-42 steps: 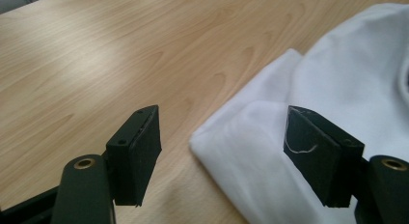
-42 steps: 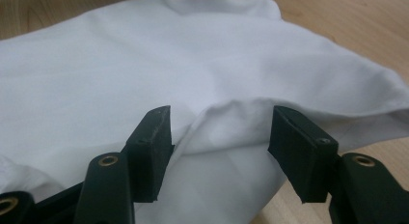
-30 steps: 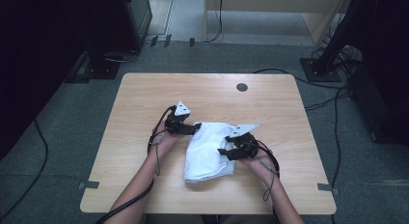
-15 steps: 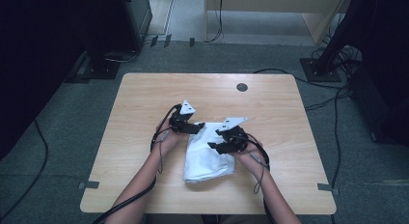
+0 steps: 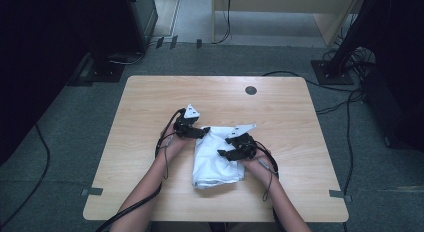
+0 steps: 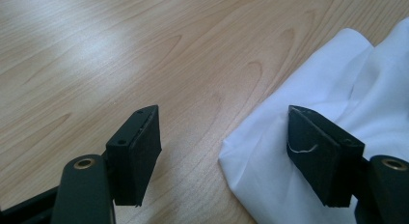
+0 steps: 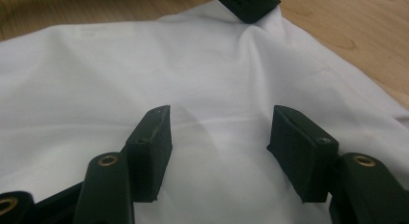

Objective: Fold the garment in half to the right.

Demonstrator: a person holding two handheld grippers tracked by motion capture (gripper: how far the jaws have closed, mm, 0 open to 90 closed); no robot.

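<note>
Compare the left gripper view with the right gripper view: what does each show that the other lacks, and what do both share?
Left gripper view: a wide stretch of bare wooden table, with one corner of the white cloth lying between the open left tongs. Right gripper view: cloth spread under the open right tongs, plus the tip of the other gripper on the cloth's far edge. Both share: the white cloth, wood grain, and two black jaws held apart.

High view looks down; both gripper views closely share the white cloth [image 5: 216, 159].

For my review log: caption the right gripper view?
Right gripper, jaws open, over a white cloth on the wooden table.
</note>
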